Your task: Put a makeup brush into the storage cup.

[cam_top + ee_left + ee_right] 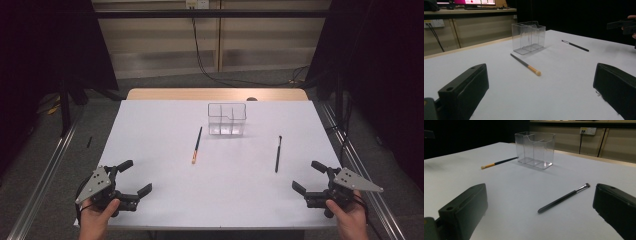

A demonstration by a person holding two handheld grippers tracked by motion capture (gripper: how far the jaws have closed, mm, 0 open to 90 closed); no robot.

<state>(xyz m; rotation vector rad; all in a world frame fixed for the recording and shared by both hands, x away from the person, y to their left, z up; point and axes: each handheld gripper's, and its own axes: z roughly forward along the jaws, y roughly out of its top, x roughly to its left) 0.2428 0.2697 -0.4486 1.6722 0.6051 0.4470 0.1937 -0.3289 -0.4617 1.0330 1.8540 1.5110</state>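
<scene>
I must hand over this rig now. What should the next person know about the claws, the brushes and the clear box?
Left claw: open, holds nothing, near table corner.
Right claw: open, holds nothing, opposite corner.
Orange-tipped brush: flat on table, left of the clear box.
Black brush: flat, right of the box.
Done: nothing; the box looks empty.
Left: probably both brushes go into the box.

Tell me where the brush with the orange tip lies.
In the high view the orange-tipped brush lies flat on the white table, left of centre, just in front of the clear organizer, untouched.
</scene>
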